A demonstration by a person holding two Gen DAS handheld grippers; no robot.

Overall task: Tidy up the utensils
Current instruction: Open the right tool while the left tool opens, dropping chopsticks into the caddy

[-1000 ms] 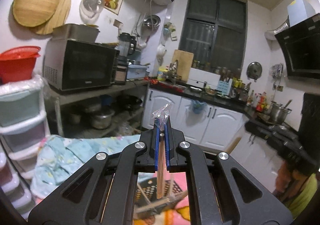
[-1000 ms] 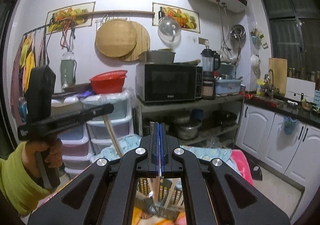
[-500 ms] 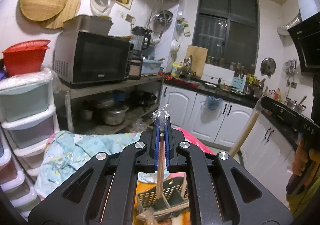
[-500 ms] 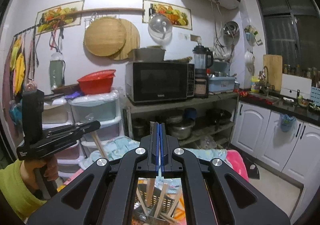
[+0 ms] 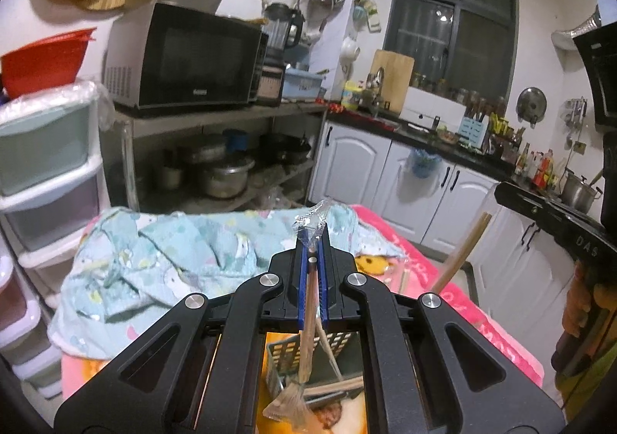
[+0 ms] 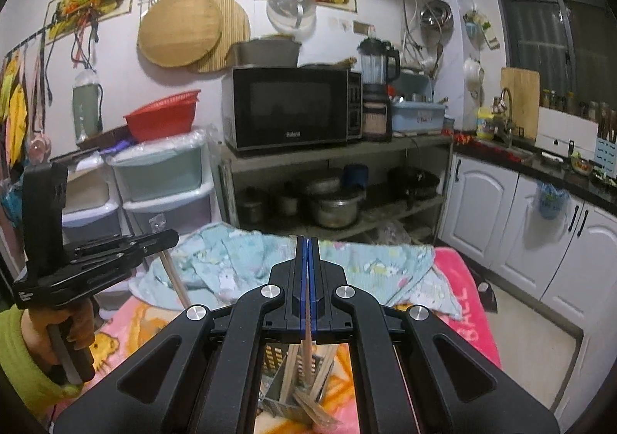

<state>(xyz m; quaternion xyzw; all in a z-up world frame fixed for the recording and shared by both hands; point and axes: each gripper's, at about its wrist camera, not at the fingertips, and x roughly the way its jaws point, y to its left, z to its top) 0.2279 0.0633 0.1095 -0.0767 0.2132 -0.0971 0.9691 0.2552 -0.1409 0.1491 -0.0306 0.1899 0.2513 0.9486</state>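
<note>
My left gripper (image 5: 312, 241) is shut on a wooden utensil in clear plastic wrap (image 5: 308, 333); the wrap sticks out past the fingertips and the stick hangs down over a grey slotted utensil basket (image 5: 283, 357). My right gripper (image 6: 307, 245) is shut on a thin wooden stick (image 6: 307, 349) that hangs down into the same basket (image 6: 275, 360), where several wooden utensils lie. Each gripper shows in the other's view: the right one (image 5: 513, 196) at the right, the left one (image 6: 169, 239) at the left, each with its stick.
The basket sits on a pink cartoon blanket (image 6: 462, 303) with a crumpled light blue cloth (image 5: 162, 260) behind it. Beyond stand plastic drawers (image 6: 162, 179), a metal shelf with a microwave (image 6: 293, 106) and pots, and white cabinets (image 5: 385, 171) at the right.
Both grippers have tilted down and moved closer over the blanket; the basket now shows larger under them. Both stay shut on their sticks.
</note>
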